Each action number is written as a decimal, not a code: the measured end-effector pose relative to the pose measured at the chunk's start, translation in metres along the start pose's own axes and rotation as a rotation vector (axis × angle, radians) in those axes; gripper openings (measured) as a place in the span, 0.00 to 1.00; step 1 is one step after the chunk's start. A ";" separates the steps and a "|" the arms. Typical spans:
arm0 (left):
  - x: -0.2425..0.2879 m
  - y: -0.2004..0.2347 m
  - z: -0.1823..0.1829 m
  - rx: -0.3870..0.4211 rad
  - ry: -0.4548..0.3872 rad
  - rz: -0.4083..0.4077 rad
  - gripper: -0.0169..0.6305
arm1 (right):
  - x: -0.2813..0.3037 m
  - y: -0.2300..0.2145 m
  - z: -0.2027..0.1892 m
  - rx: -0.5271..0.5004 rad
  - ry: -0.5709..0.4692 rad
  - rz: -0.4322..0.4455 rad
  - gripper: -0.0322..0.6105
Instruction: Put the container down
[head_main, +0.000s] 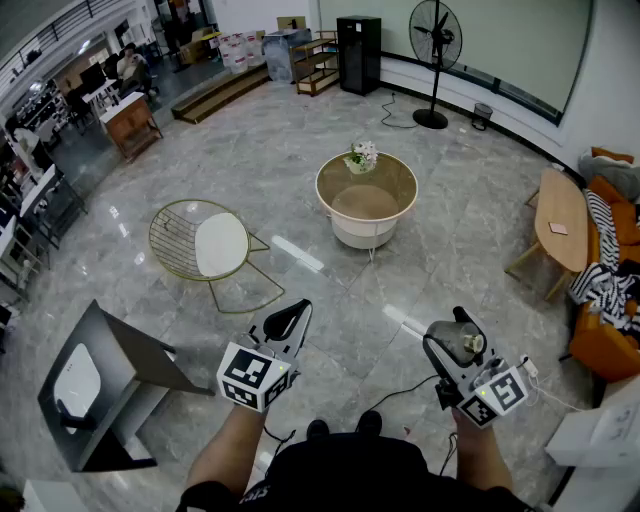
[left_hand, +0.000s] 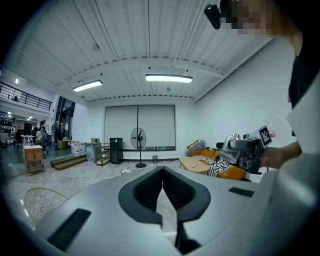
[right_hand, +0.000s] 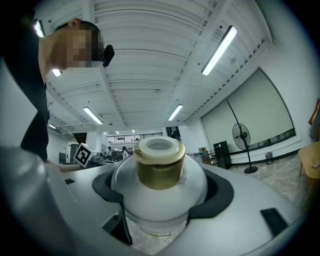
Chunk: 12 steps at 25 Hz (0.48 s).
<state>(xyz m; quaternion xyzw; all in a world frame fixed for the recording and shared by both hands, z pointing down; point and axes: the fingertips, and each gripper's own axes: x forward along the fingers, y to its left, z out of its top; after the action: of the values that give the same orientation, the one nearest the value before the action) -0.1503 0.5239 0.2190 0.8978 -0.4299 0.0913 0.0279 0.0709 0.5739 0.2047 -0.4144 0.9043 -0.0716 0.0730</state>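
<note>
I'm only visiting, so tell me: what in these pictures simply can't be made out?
- What the container holds: in the right gripper view, its cloudy wall and gold-collared cap hide the inside.
- Its underside: same view, sunk between the jaws of the right gripper, which clamp it.
- The flowers on the round table: head view, too small to name.
- The sofa: head view, cut off by the right edge.
</note>
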 end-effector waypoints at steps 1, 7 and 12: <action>-0.011 0.002 -0.004 -0.005 0.003 -0.001 0.05 | 0.002 0.011 0.000 -0.002 -0.006 0.002 0.59; -0.064 0.017 -0.022 -0.023 0.010 -0.007 0.05 | 0.013 0.071 -0.005 0.012 -0.039 0.015 0.59; -0.086 0.025 -0.026 -0.027 0.003 -0.017 0.05 | 0.016 0.097 -0.008 0.024 -0.045 0.010 0.59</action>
<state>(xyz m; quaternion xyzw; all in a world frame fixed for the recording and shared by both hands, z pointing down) -0.2262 0.5777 0.2281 0.9009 -0.4232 0.0867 0.0416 -0.0127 0.6251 0.1931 -0.4104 0.9036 -0.0730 0.0986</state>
